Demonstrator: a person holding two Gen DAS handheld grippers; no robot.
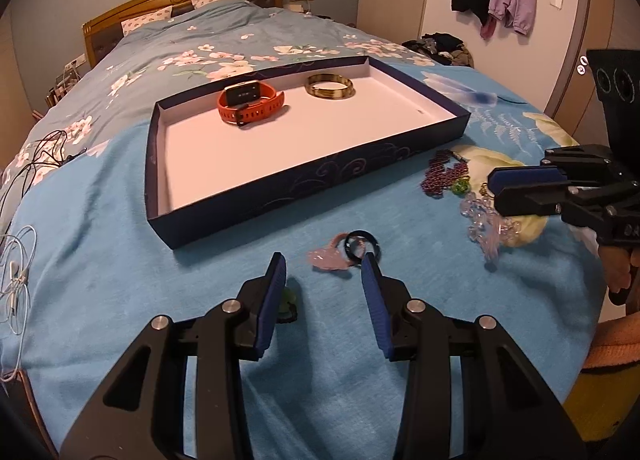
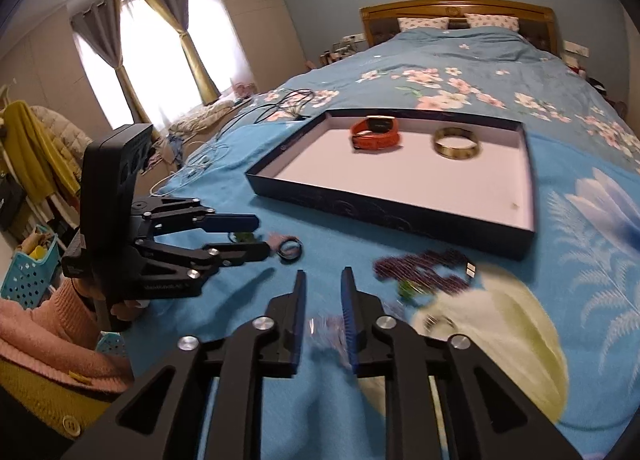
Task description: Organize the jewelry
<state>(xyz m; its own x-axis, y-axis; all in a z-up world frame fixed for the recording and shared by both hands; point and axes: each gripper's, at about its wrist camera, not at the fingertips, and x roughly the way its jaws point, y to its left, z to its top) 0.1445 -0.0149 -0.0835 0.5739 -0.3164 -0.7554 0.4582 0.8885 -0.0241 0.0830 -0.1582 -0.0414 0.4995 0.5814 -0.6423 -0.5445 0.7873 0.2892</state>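
My left gripper (image 1: pixel 324 266) is spread and empty just above the bed, with the black ring (image 1: pixel 363 246) lying flat on the pink bracelet (image 1: pixel 326 256) right at its right-hand fingertip, far nearer than my right gripper (image 1: pixel 494 189).

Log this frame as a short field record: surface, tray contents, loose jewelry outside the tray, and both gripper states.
surface: bed with blue blanket
tray: dark blue box lid, white inside
in tray: orange watch; gold bangle
outside tray: black ring overlapping a pink piece; purple bead strand; clear bead bracelet; small green pieces
left gripper: open, empty, near the black ring
right gripper: jaws narrowly apart above the clear beads, grip not visible
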